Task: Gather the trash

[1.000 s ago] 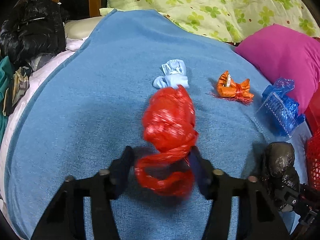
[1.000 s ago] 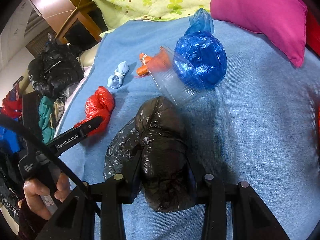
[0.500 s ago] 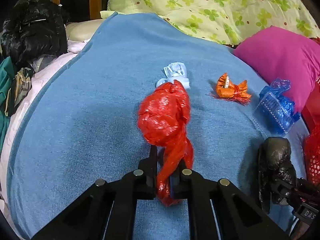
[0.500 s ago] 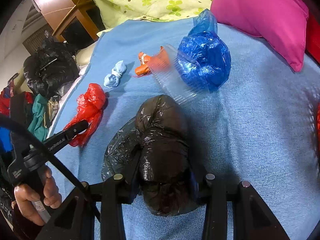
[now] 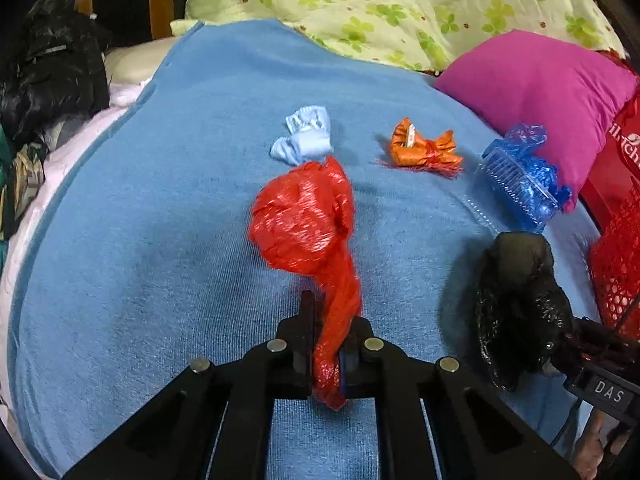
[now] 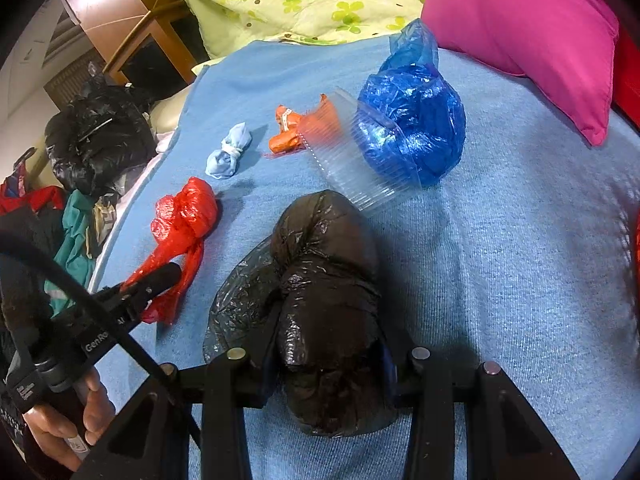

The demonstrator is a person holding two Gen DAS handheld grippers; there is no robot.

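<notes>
The red plastic bag (image 5: pixel 304 216) lies on the blue blanket (image 5: pixel 160 240) that covers the bed, its knotted bulk resting on the cloth and its twisted tail pinched tight between the jaws of the left hand-held gripper (image 5: pixel 328 344), which is closed on it. Just to its right the black plastic bag (image 6: pixel 324 280) sits wedged between the fingers of the right hand-held gripper (image 6: pixel 328 364), clamped at its near end, with a loose flap spreading to the left on the blanket. A hand (image 6: pixel 68 412) grips the left tool's handle at the lower left of the right wrist view.

Farther up the blanket sit a small light-blue knotted bundle (image 5: pixel 306 136) just beyond the red bag, an orange wrapper (image 5: pixel 424 148) to its right, and a blue plastic bag (image 6: pixel 416 120) with a clear ribbed plastic container (image 6: pixel 352 160) leaning against it. A magenta pillow (image 5: pixel 536 88) and a green clover-print quilt (image 5: pixel 400 4) lie behind. A red mesh basket (image 5: pixel 618 276) shows at the right edge, and dark clothing (image 5: pixel 48 76) is piled off the bed's left side.
</notes>
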